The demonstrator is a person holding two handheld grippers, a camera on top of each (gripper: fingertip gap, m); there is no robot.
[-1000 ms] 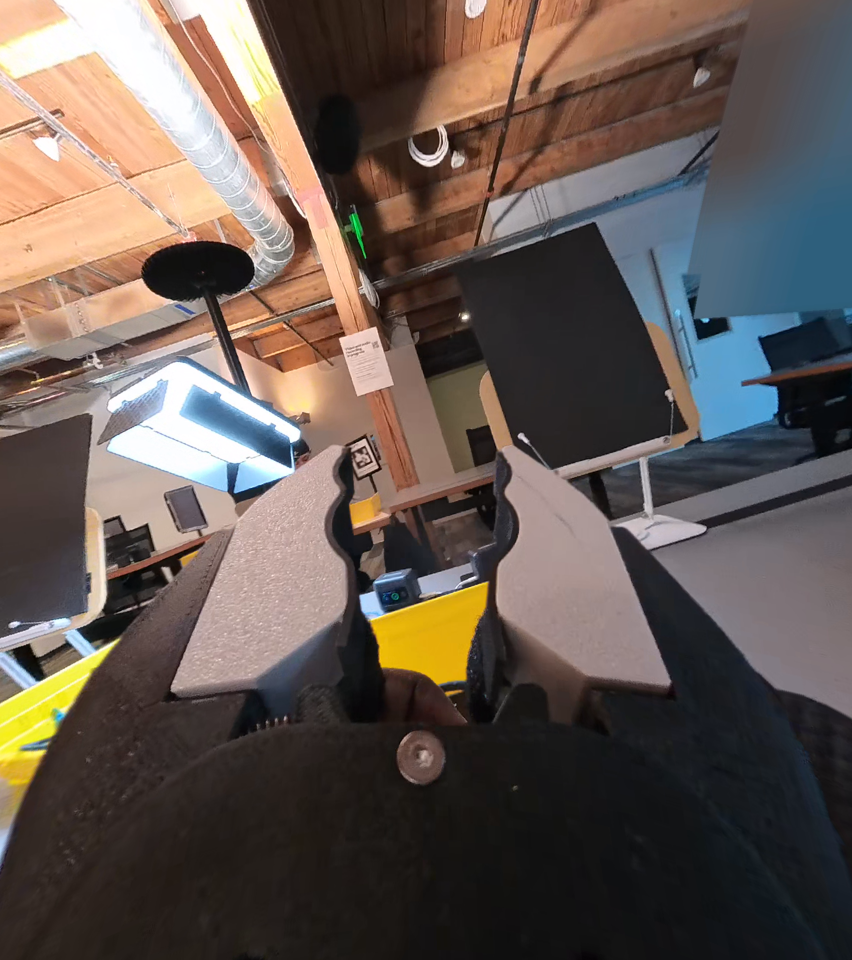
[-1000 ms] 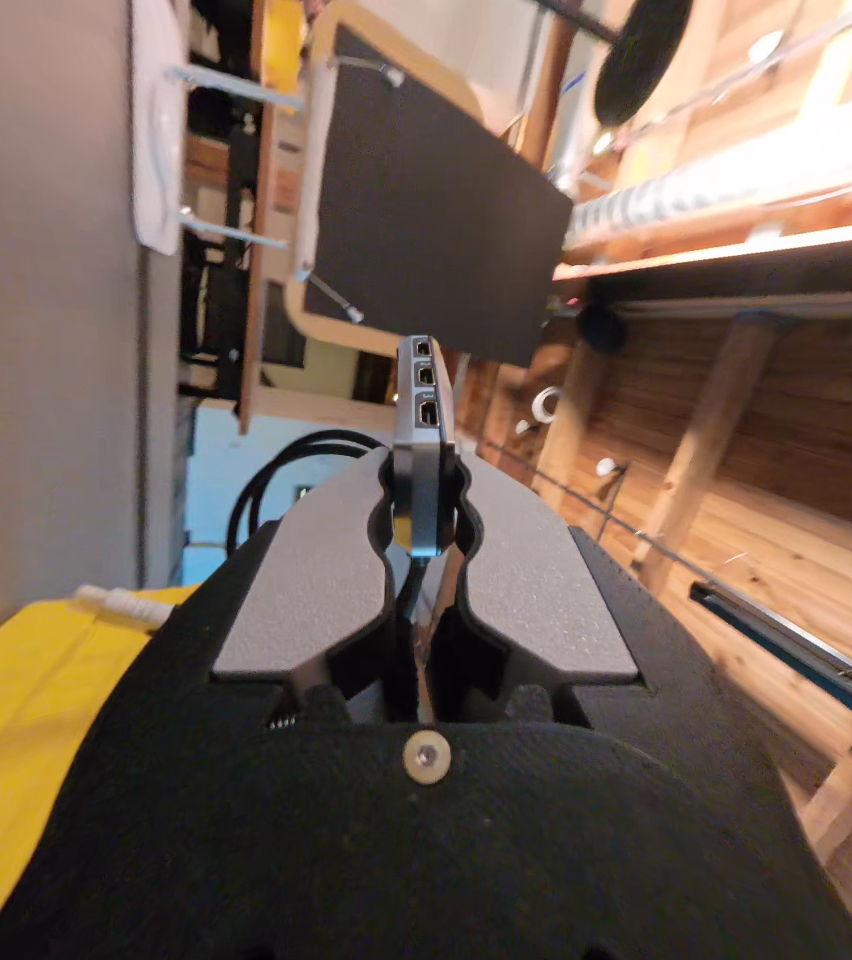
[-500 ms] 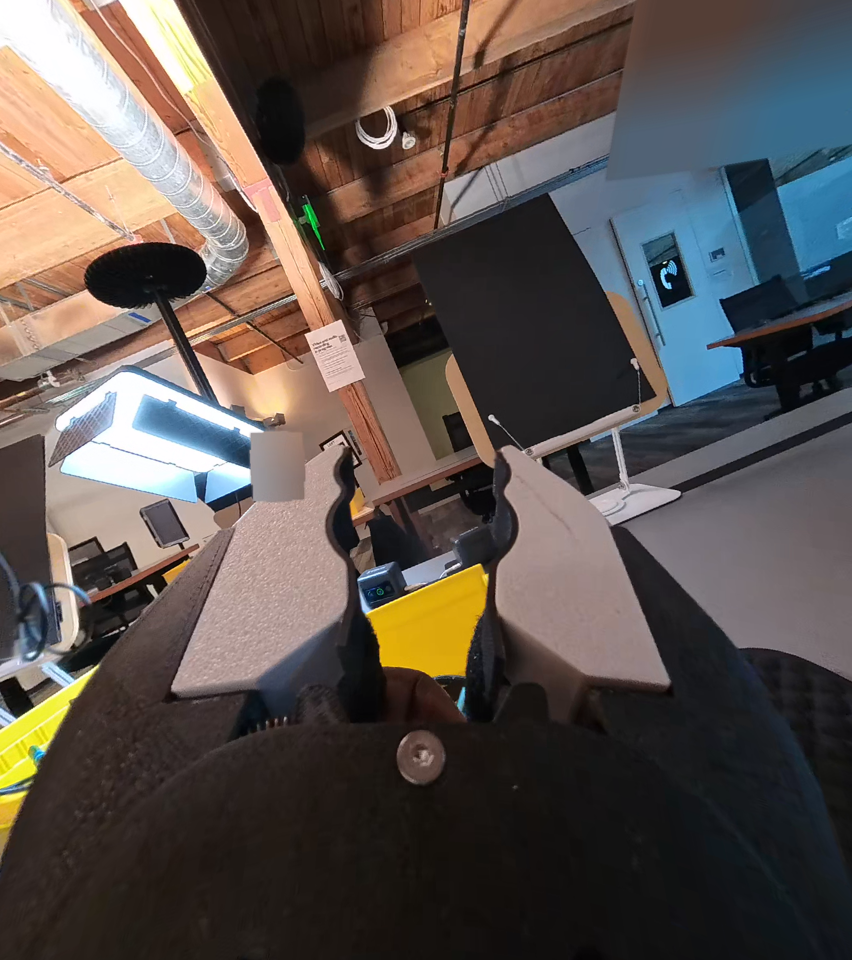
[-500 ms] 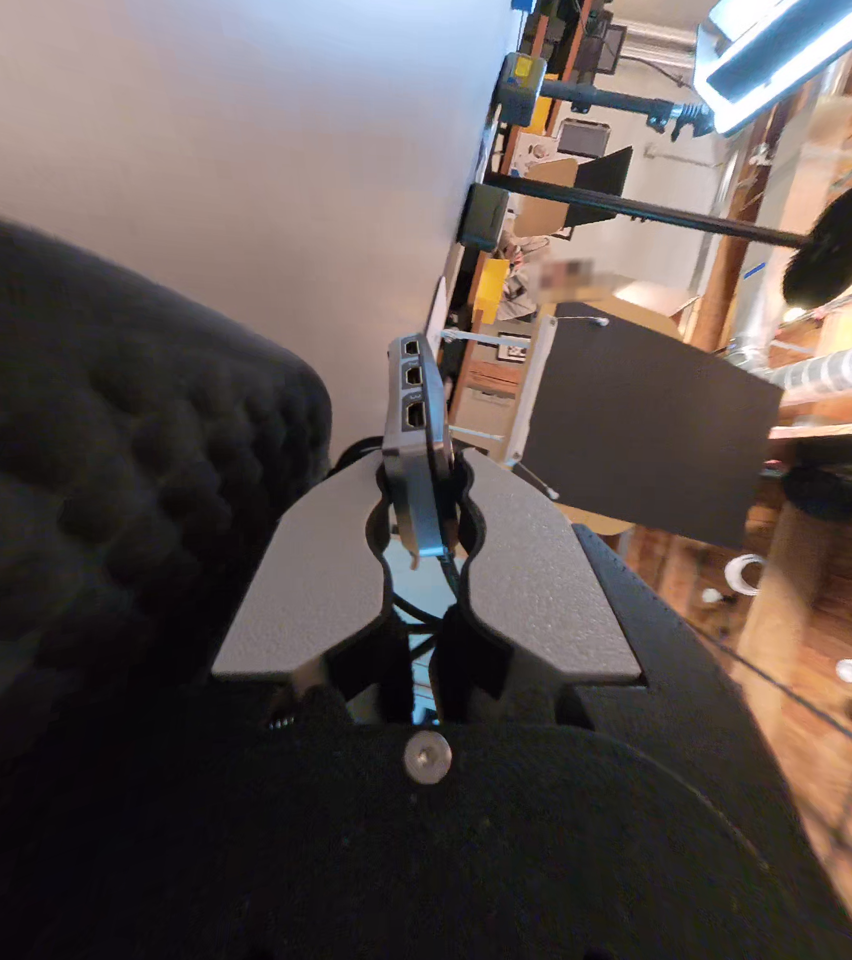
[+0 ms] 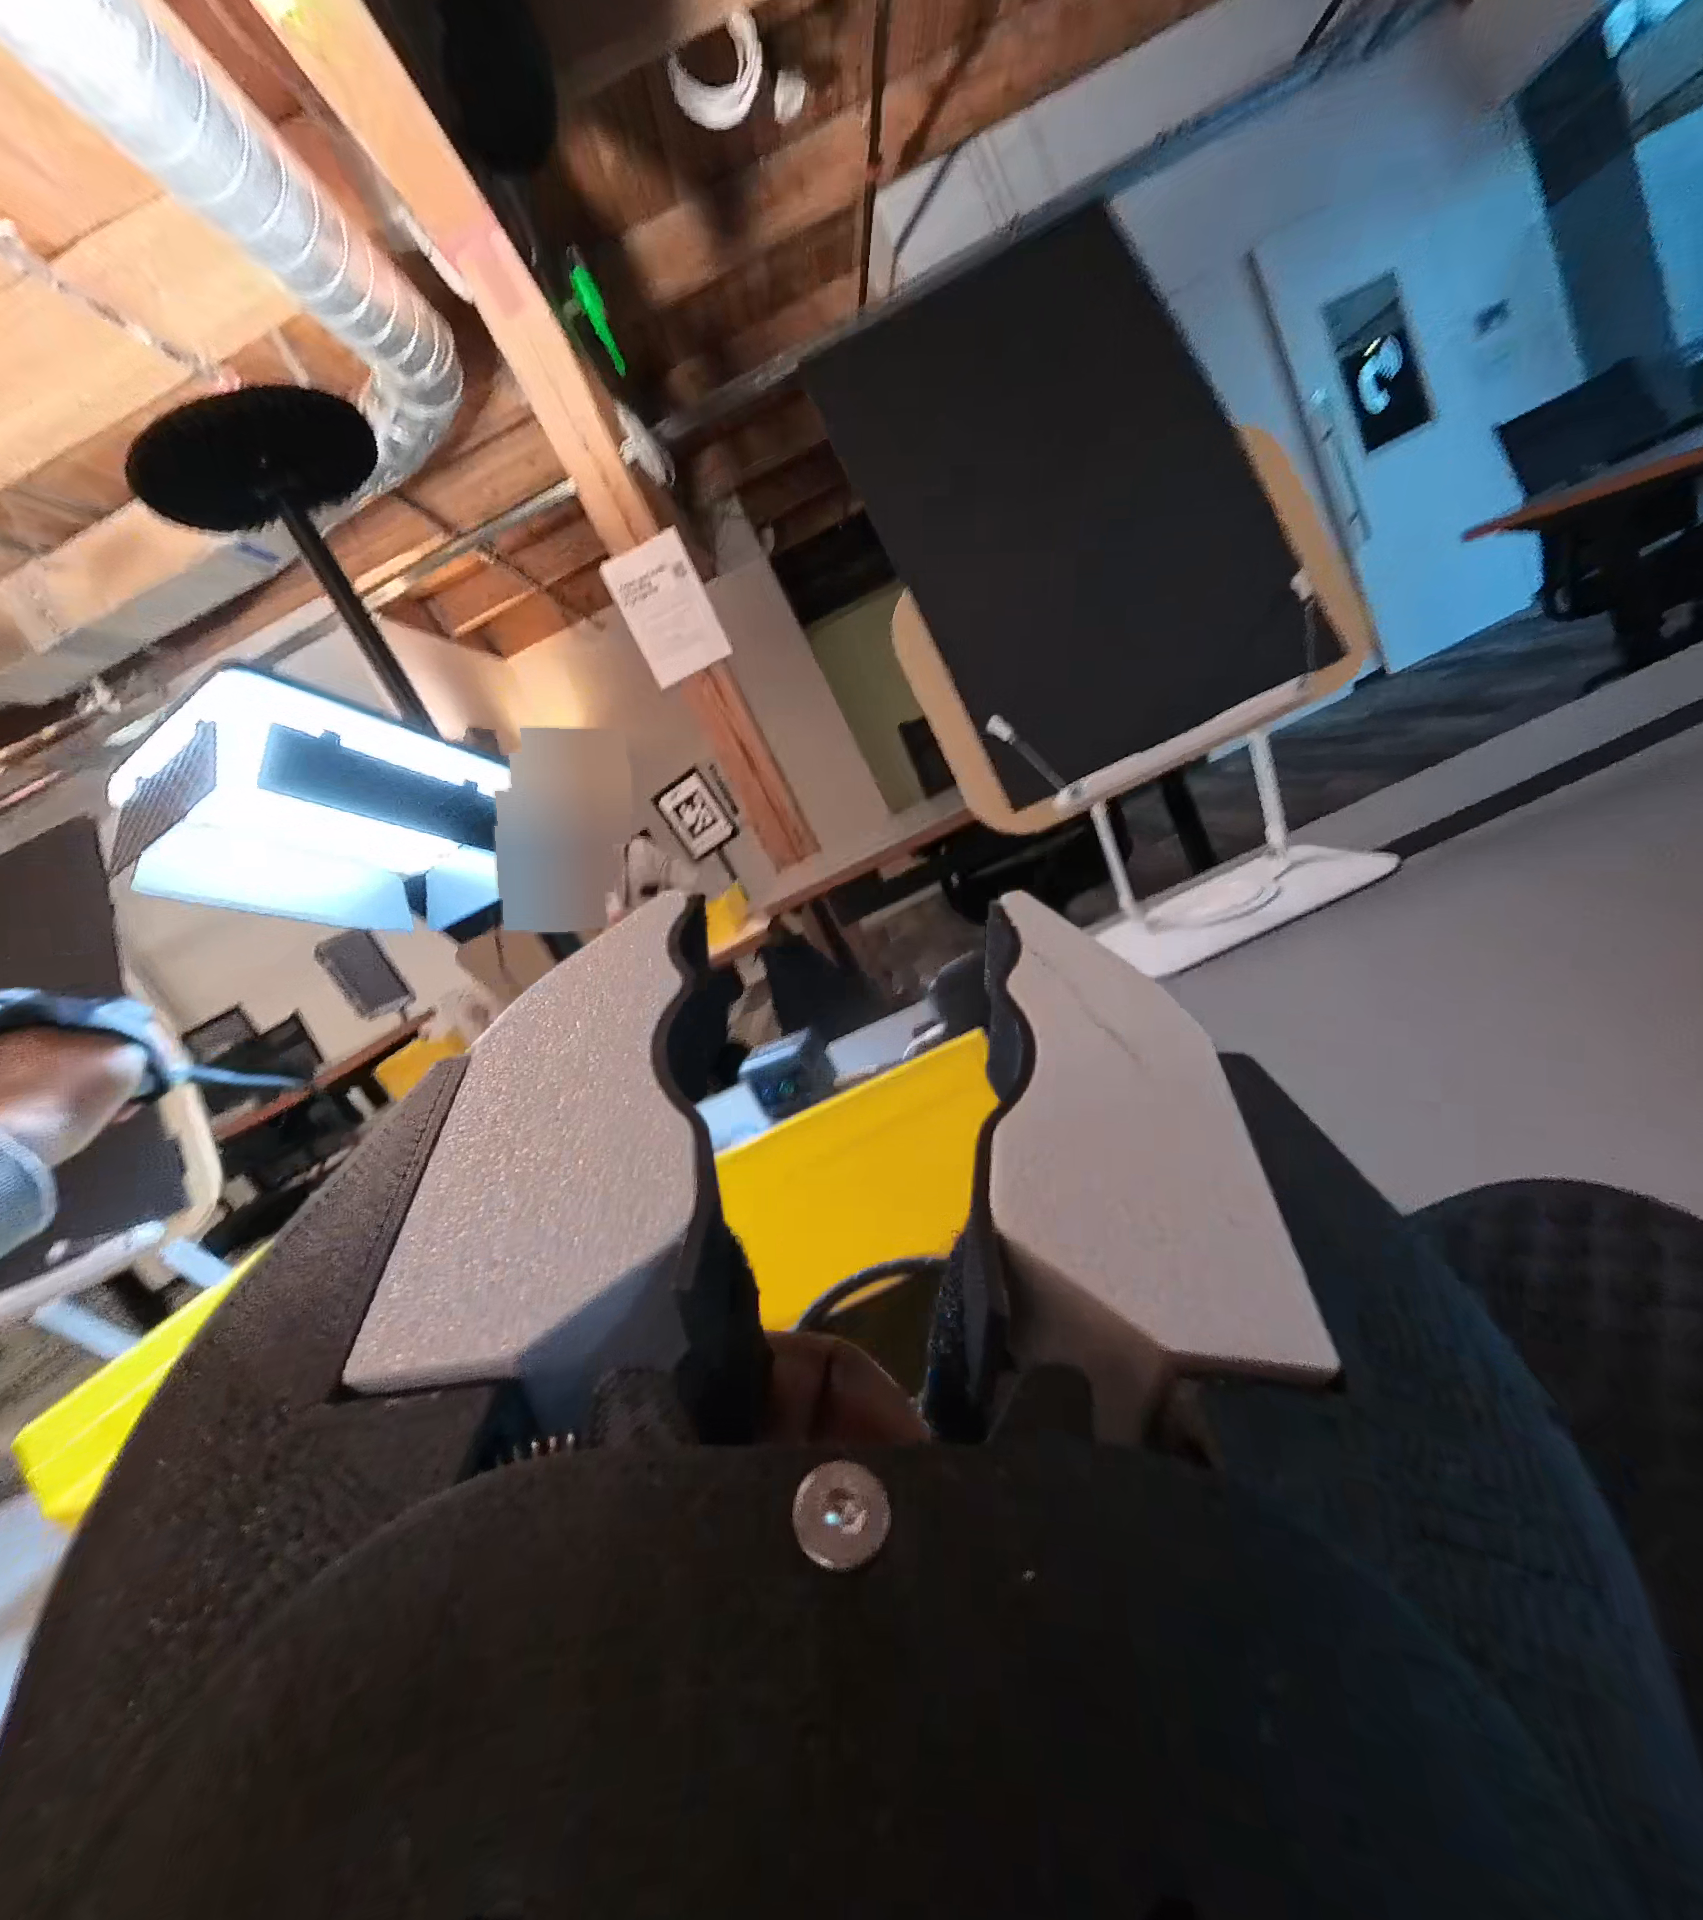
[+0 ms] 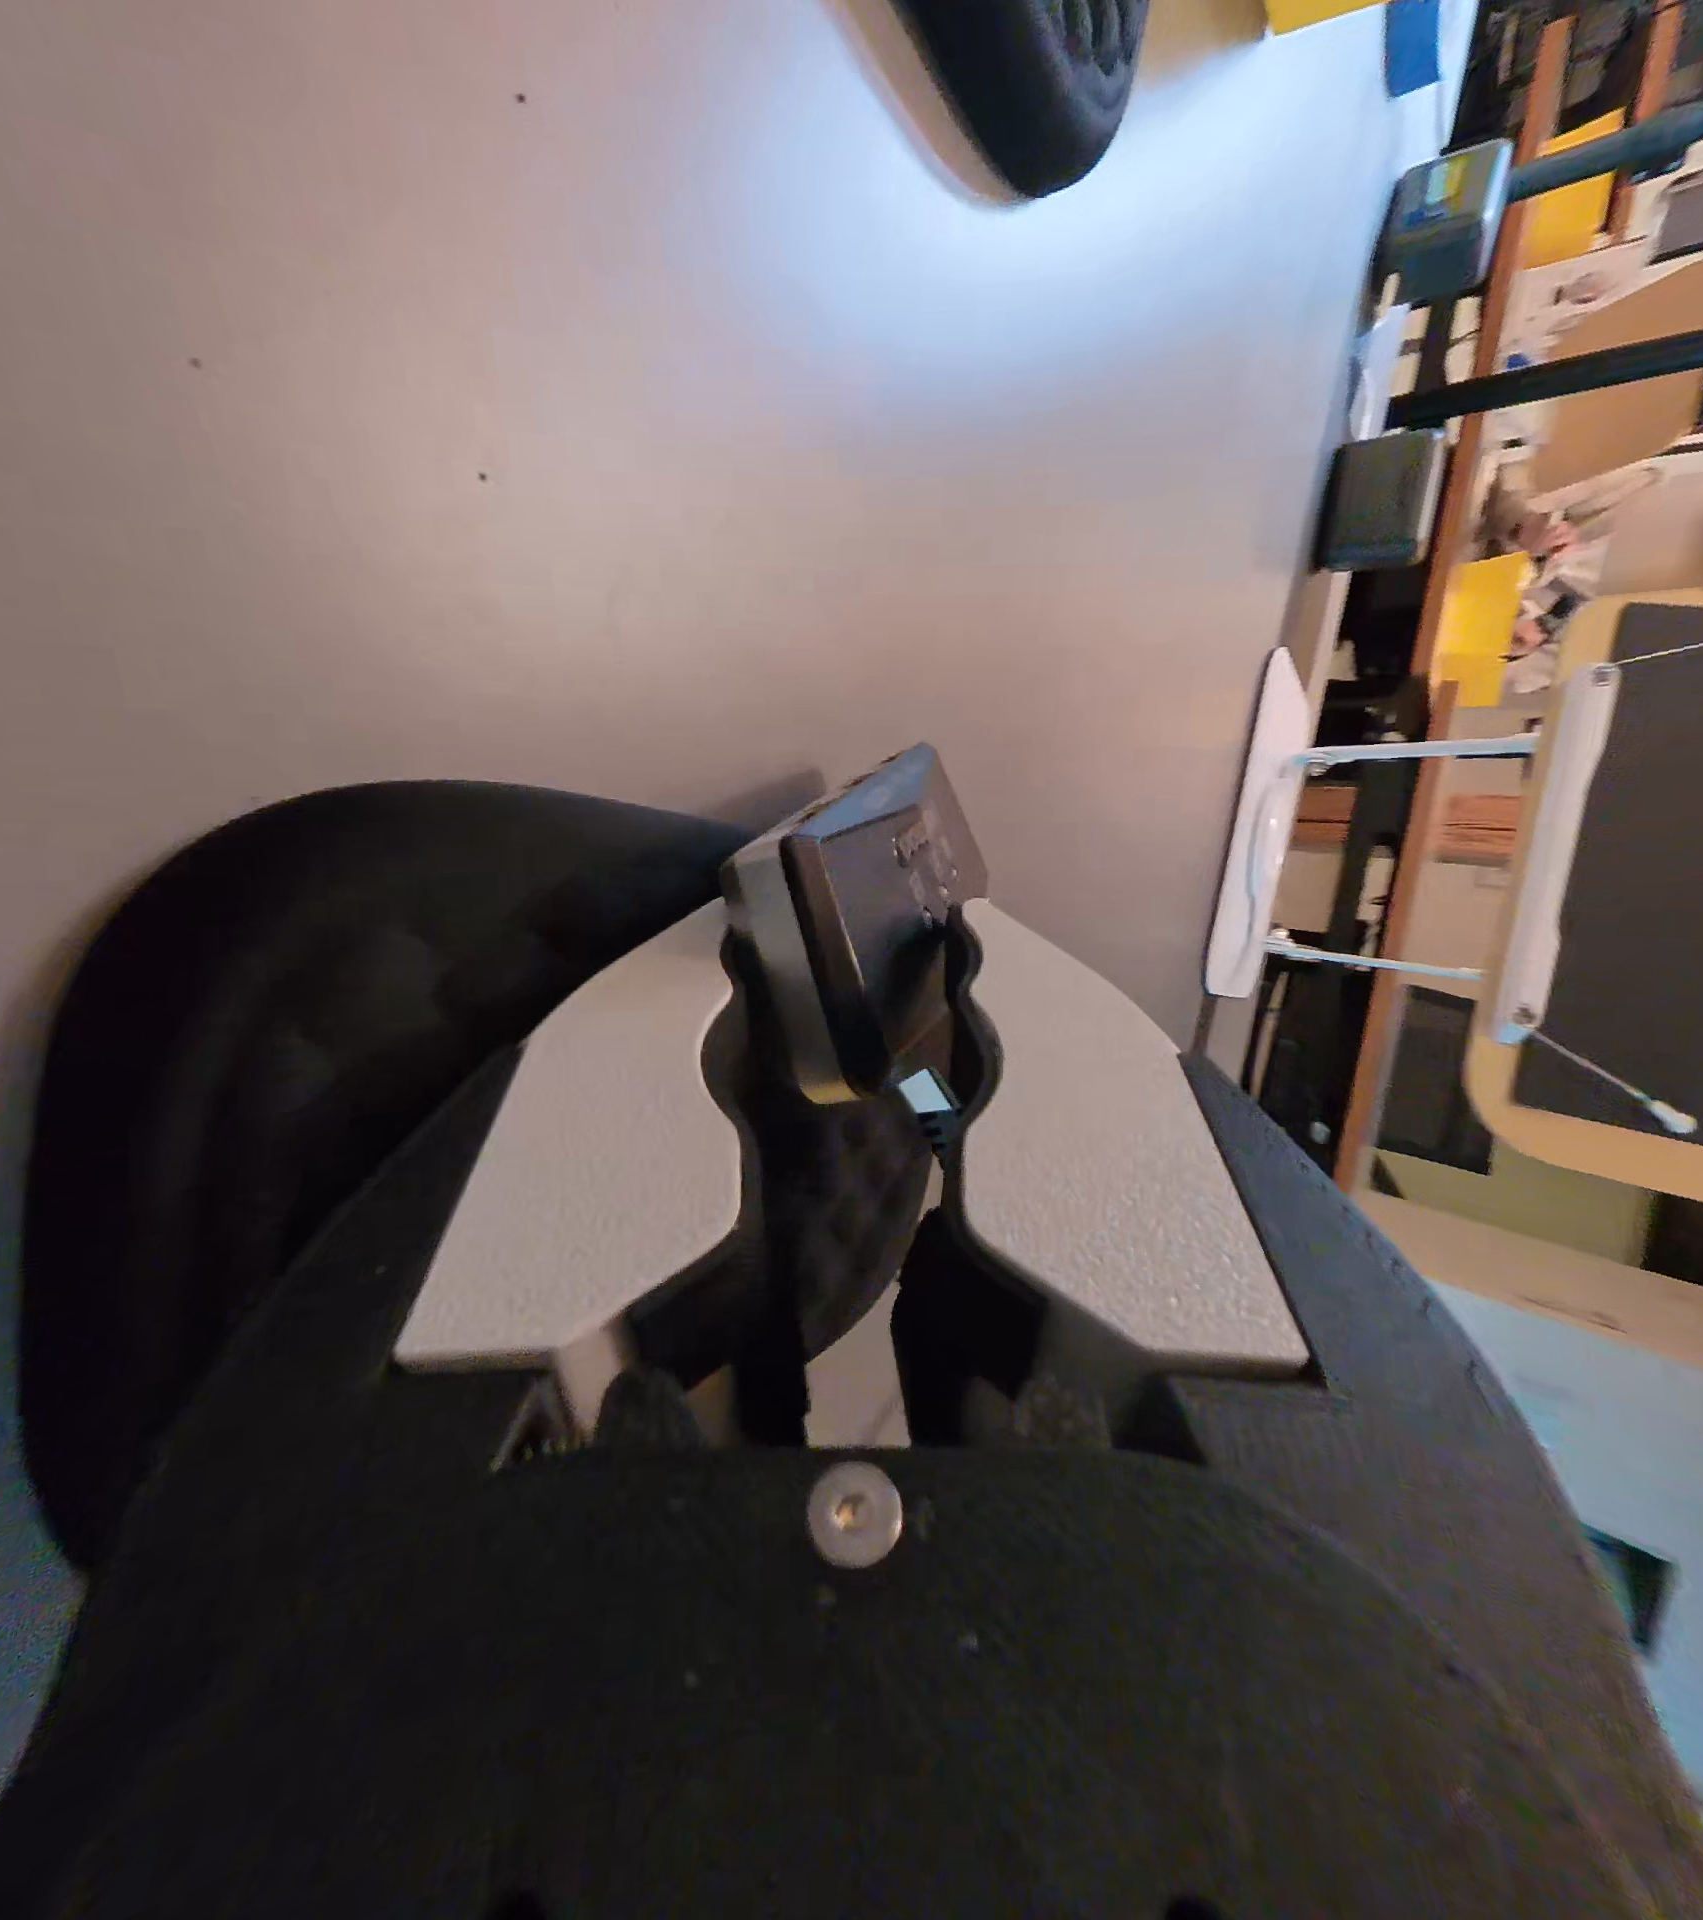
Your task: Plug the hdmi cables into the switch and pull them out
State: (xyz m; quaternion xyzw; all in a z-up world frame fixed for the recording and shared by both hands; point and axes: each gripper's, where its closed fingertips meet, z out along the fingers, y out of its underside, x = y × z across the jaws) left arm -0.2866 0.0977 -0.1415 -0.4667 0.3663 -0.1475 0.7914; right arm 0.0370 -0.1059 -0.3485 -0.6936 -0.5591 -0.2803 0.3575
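Note:
My right gripper has its jaws parted, and the grey and black switch lies tilted and loose between the fingertips. The switch's far end is against the grey table. Its short lead hangs from the near end between the fingers. My left gripper is open and empty, raised and pointing across the room. A black cable loop shows low between its fingers, beside a yellow bin. No HDMI plug is in view.
A black knobbly pad lies on the table under my right gripper and also shows in the left wrist view. A gloved hand is at the left. A lit panel lamp and black boards on stands are behind.
My right gripper has swung down toward the table and its jaws have widened; the switch, held upright by its thin sides before, has twisted between them. The left gripper turned slightly; a hand came in.

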